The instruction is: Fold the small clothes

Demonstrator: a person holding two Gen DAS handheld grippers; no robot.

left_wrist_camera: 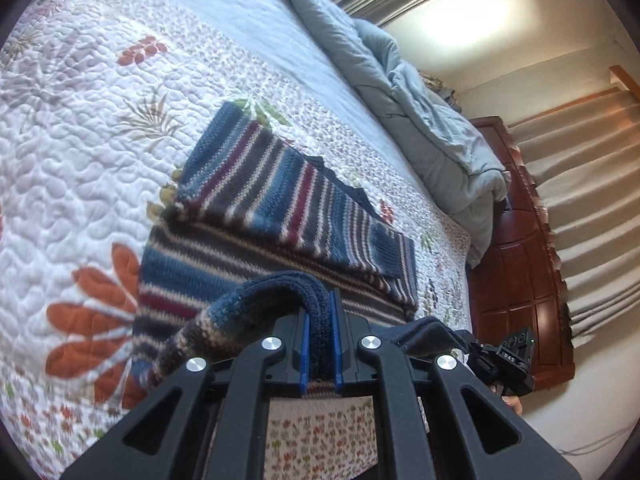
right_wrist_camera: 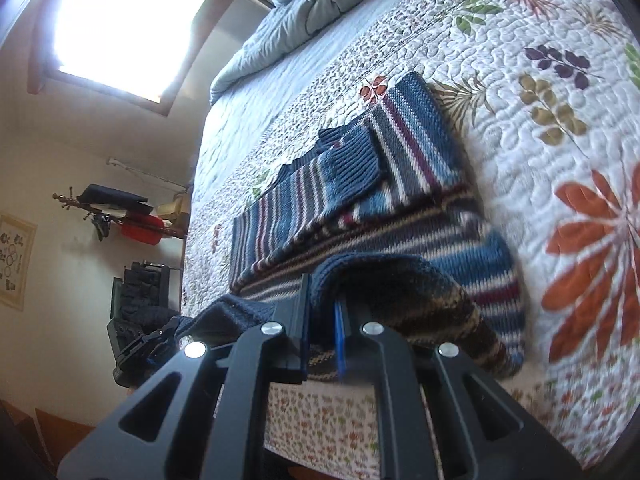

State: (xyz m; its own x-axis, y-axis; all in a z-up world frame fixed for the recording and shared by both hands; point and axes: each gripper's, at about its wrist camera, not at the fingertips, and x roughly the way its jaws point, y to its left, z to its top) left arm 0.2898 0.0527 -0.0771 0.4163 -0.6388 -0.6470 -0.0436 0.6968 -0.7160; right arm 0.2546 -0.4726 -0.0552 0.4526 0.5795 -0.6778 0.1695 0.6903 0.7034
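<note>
Crosswise on quilt (left_wrist_camera: 80, 120): striped sweater (left_wrist_camera: 248, 216), hem gripper-pinched.

Sweater (left_wrist_camera: 256, 200) ahead of my left claw (left_wrist_camera: 320, 336): knit stripes in blue, maroon, cream and grey; the hem pinched in my claw is dark navy. My claws are black with blue pads (left_wrist_camera: 305, 352). Quilt (left_wrist_camera: 80, 120) under it is white with big orange leaf shapes, plus green, tan and purple sprigs, small floral border. Duvet (left_wrist_camera: 420, 120) far beyond is pale blue-grey. Curtains (left_wrist_camera: 592, 184) beige, headboard (left_wrist_camera: 516, 240) reddish brown.
</note>
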